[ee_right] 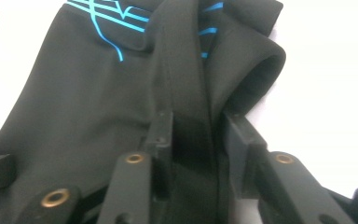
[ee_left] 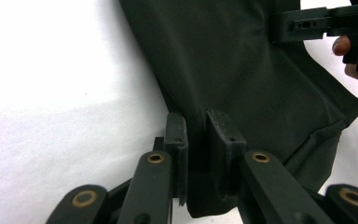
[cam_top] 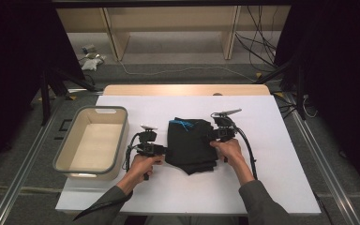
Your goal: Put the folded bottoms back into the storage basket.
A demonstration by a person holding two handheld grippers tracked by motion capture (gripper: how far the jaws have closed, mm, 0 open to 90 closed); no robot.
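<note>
With both edges of folded black garment (cam_top: 191,145) pinched, left gripper (cam_top: 161,150) clamped on left hem, right gripper (cam_top: 212,136) clenched on right fold: grasp done, folding looks finished, still flat just right of bin (cam_top: 121,136), transfer into bin left.

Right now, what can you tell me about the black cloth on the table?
The black cloth is a folded garment of smooth, soft-looking fabric with thin bright blue lines printed near its far end. It lies flat on the white table cover, to the right of the beige bin. The left gripper pinches its left edge, and the right gripper clamps a raised fold on its right edge, where the fabric curls into a small loop.
</note>
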